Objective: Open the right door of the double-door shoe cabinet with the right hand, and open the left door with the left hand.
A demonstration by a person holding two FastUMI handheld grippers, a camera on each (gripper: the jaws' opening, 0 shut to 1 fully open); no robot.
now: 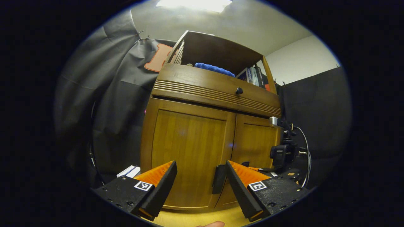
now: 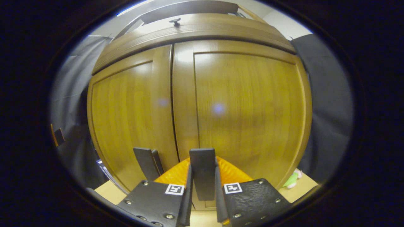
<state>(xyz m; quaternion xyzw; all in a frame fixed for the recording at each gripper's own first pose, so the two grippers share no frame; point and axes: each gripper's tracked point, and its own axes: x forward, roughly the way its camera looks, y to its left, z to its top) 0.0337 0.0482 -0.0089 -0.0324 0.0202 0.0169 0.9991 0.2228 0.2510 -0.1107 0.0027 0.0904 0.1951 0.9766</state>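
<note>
Two doors shut, one handle pinched.

In the right gripper view, the right gripper [image 2: 203,176] has both fingers pressed on the dark handle [image 2: 203,171] of the right door [image 2: 246,110]. In the left gripper view, the left gripper [image 1: 200,181] is spread wide (touching nothing) near the left door [image 1: 186,148], whose handle [image 1: 218,179] sits just beside one finger.

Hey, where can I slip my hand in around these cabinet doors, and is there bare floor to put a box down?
Bare floor runs before the left door, between the fingers of the open left gripper. It is crowded at the seam: the right gripper clamps the right door handle, with the left door handle close beside it.
</note>
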